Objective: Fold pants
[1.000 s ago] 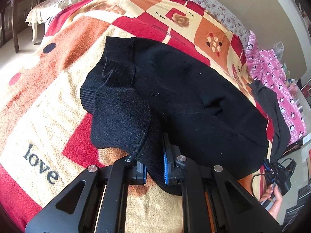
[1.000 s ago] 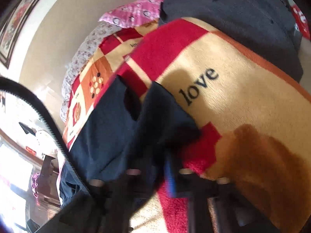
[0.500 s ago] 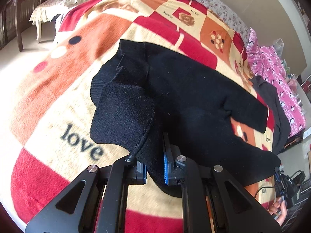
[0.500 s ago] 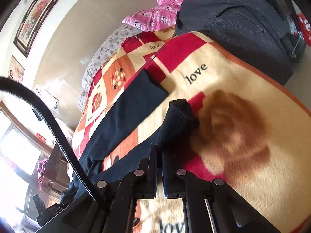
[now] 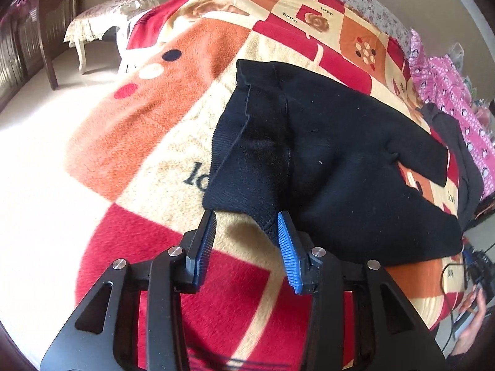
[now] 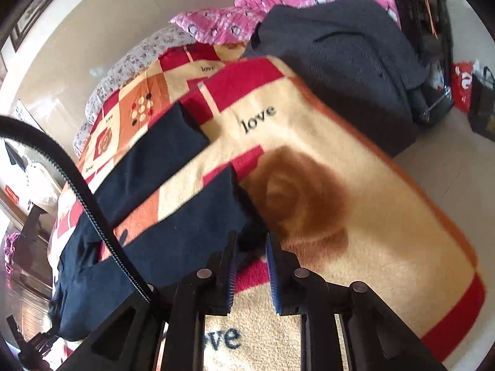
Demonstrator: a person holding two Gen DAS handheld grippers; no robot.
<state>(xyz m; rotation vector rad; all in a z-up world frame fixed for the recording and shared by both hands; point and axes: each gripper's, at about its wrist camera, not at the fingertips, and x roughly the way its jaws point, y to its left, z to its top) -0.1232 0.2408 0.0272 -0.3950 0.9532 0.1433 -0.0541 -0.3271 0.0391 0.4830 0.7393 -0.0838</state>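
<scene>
patterned blanket [image 5: 148, 117] under black pants [image 5: 340, 154], both jaws parted.

"love" printed repeatedly on blanket [image 6: 355, 142].

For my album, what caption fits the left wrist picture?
Open left gripper facing the black pants spread on the patchwork love blanket.

Daylight is strong in both views. In the left wrist view the floor [image 5: 46, 142] at the left edge burns out to near white, and the black pants [image 5: 340, 160] lose most fold detail. The right wrist view is softly blurred across the blanket [image 6: 340, 154], with window glare at its left edge. Fisheye bending curves everything near the dark, vignetted corners.
</scene>
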